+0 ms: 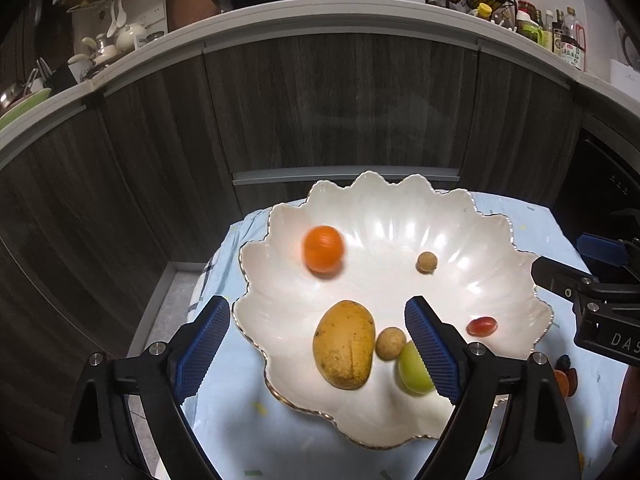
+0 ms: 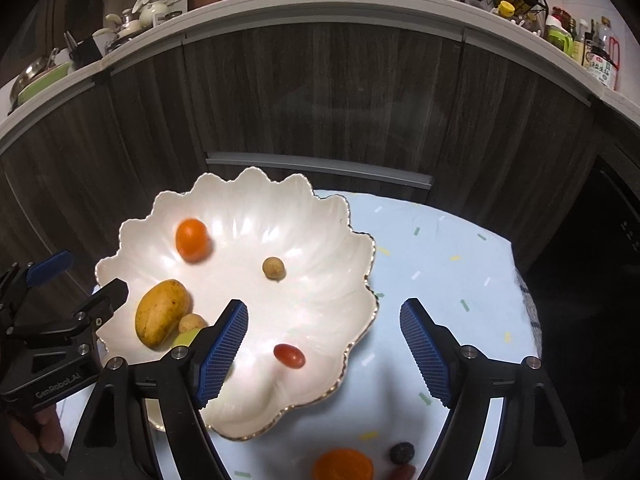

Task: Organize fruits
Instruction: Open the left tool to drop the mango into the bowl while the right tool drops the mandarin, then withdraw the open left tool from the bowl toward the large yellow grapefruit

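In the left wrist view, the left gripper point(image 1: 316, 340) hung released over the near edge of the bowl point(image 1: 496, 236), a glossy white dish with a scalloped, gold-trimmed rim, standing on a pale blue cloth point(image 1: 228, 412). Inside lay a blurred, smooth tangerine point(image 1: 324, 249) near the far left edge, a speckled oval mango point(image 1: 344, 344) touching a rough tan longan point(image 1: 390, 343), a green grape point(image 1: 414, 368) partly behind the right finger, a second longan point(image 1: 426, 262) and a shiny red tomato point(image 1: 483, 326).

In the right wrist view, the right gripper point(image 2: 324, 348) also stood released, empty, straddling the bowl's right edge. On the cloth's near edge, outside the bowl, waited another tangerine point(image 2: 343, 465), a dark knobbly berry point(image 2: 402, 452) and something reddish, too cut off to name. These likely go in next: I would close gently around the round tangerine's middle, since the skin is smooth and it would roll
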